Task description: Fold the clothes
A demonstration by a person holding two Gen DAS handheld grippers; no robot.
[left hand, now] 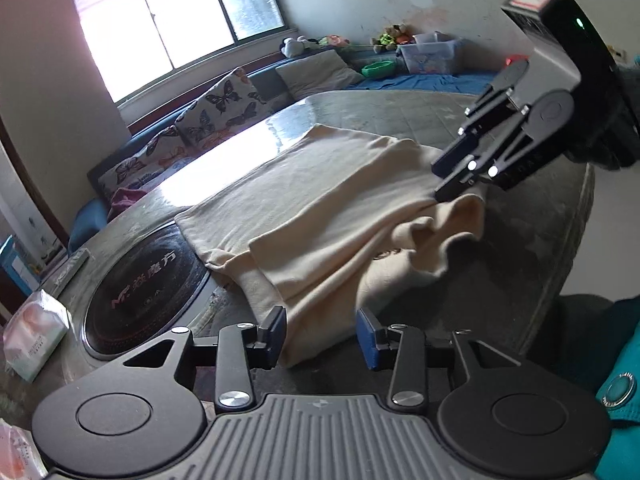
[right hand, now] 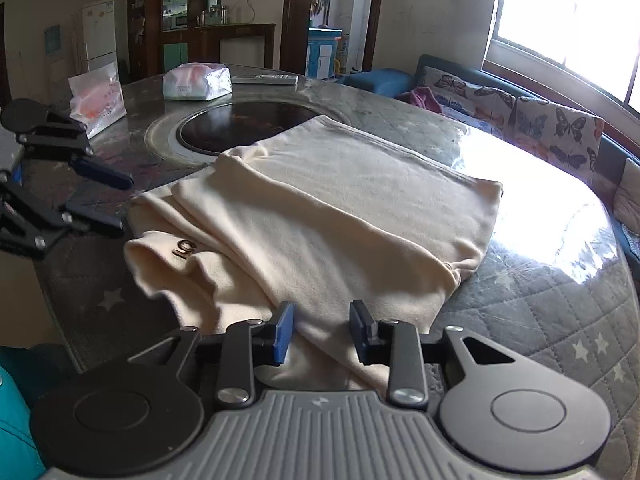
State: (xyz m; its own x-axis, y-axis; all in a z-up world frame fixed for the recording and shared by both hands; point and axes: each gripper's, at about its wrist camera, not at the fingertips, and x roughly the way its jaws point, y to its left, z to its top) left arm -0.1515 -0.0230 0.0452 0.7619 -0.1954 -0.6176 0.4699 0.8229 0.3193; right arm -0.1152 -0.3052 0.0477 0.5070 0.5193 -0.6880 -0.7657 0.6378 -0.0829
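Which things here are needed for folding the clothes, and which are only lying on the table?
For the job:
cream garment, partly folded
left gripper, open
right gripper, open

Only lying about:
two tissue packs
remote control
round cooktop set in the table

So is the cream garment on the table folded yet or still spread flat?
Partly folded: the cream garment has a layer doubled over it, while its near end lies loosely bunched.

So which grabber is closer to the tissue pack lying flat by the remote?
Left. The left gripper hovers at the table side where the tissue pack lies; the right gripper is over the cream garment, farther away.
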